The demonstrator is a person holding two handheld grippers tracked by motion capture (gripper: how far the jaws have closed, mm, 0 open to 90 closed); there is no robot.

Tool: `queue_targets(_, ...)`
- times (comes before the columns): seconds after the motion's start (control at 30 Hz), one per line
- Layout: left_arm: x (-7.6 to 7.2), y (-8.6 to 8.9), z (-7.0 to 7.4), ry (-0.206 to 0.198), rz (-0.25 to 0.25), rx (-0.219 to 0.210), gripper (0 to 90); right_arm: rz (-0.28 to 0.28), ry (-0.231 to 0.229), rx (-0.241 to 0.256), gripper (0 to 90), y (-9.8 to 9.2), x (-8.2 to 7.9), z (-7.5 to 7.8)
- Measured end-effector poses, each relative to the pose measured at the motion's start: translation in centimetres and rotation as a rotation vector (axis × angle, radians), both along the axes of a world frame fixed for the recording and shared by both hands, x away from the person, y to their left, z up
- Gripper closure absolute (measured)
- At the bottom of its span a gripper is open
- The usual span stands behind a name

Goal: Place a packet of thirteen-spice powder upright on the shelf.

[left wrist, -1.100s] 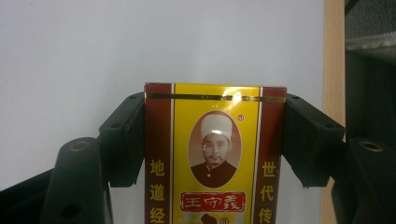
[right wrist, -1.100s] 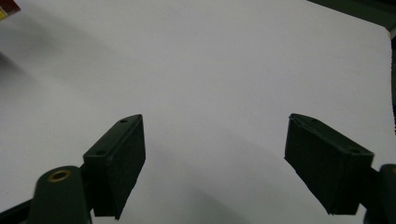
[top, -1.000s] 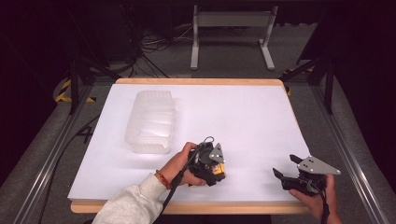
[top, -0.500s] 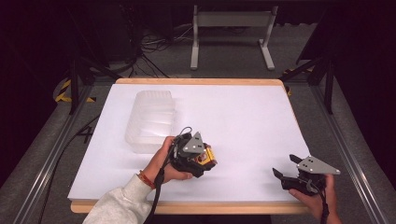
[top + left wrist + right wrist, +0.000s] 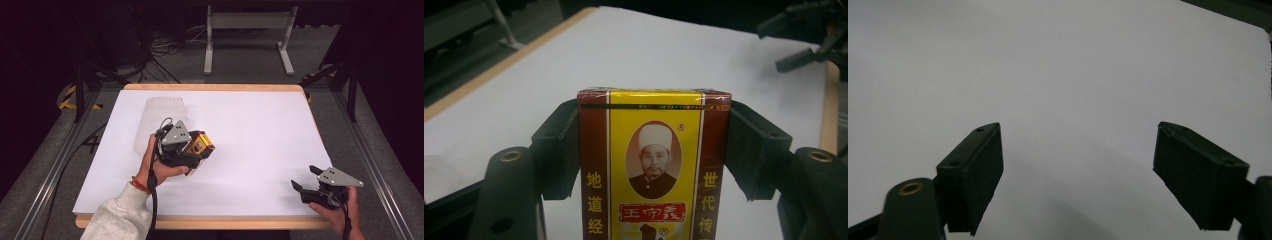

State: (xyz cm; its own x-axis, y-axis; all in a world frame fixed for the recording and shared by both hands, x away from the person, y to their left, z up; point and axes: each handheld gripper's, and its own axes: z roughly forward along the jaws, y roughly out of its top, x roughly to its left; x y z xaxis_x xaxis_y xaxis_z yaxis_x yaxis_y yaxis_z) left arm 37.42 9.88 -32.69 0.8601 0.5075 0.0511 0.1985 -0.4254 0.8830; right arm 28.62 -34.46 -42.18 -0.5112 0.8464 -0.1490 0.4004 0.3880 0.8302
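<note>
A clear plastic container (image 5: pixel 162 120) sits toward the counter's (image 5: pixel 260 125) far left corner; its contents cannot be made out. Just beside it, the left hand-held gripper (image 5: pixel 192 150) clamps a yellow-and-red box (image 5: pixel 654 165) between both jaws. The right hand-held gripper (image 5: pixel 306 179), near the front right corner, is spread wide and empty.
</note>
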Motion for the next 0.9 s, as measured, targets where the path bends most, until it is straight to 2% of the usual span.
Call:
queue_targets(0.2,1.5,2.0,0.7,-0.018,0.096,-0.044,32.6,-0.001,0.003,-0.001,20.7,0.1,0.0,0.0)
queue_targets(0.23,1.5,2.0,0.7,-0.018,0.096,-0.044,32.6,0.000,0.003,-0.001,20.7,0.1,0.0,-0.1)
queue_targets(0.27,1.9,2.4,0.8,-0.022,0.132,-0.064,32.6,0.000,0.003,-0.001,20.7,0.1,0.0,-0.1)
queue_targets(0.33,2.7,3.0,0.9,-0.020,0.173,-0.089,32.6,0.002,0.004,-0.001,20.7,0.1,0.1,-0.1)
queue_targets(0.47,4.2,3.7,0.8,-0.022,0.250,-0.100,32.5,0.004,0.005,-0.003,20.7,0.2,0.1,-0.1)
queue_targets(0.67,6.3,4.0,0.4,-0.032,0.323,-0.131,32.5,0.005,0.008,-0.005,20.7,0.2,0.1,-0.2)
queue_targets(0.73,6.7,4.0,0.4,-0.031,0.319,-0.132,32.5,0.005,0.007,-0.005,20.7,0.2,0.1,-0.2)
queue_targets(0.9,8.4,3.8,-0.2,-0.029,0.366,-0.144,32.5,0.013,0.011,-0.008,20.6,0.2,0.2,-0.3)
